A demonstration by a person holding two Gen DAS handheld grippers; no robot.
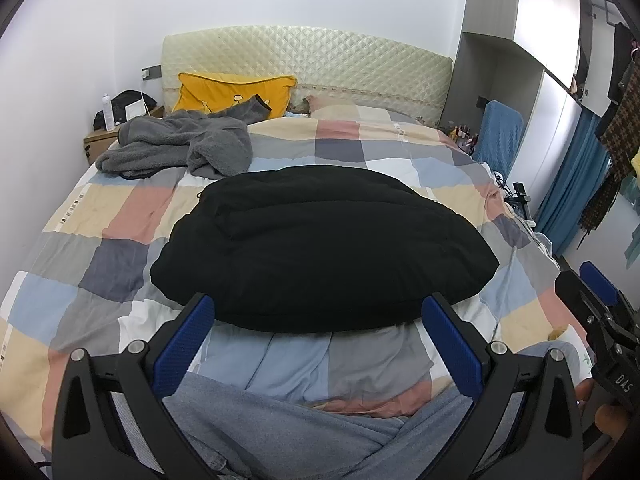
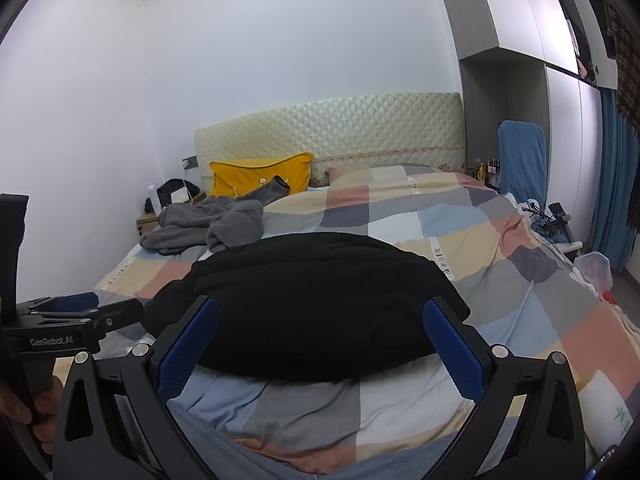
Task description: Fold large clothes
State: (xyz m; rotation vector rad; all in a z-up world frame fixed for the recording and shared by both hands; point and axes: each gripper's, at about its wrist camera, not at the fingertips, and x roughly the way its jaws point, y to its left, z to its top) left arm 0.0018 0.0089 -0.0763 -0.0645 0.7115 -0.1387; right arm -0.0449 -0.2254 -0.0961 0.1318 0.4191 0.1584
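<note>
The black garment [image 1: 324, 244] lies as a thick folded bundle mid-bed on the checked quilt [image 1: 80, 216], its near edge just beyond both grippers. The left gripper [image 1: 318, 334] and right gripper [image 2: 320, 340] are spread wide and hold nothing. The padded layers may spring apart unpinned, and, though black hides the seams, a pinch could catch the quilt too; the grey fleece [image 1: 176, 146] lies well apart.

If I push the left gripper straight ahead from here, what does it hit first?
Most likely the near edge of the folded black garment, which lies straight ahead between the open left gripper fingers on the checked quilt. Depth is uncertain.
</note>
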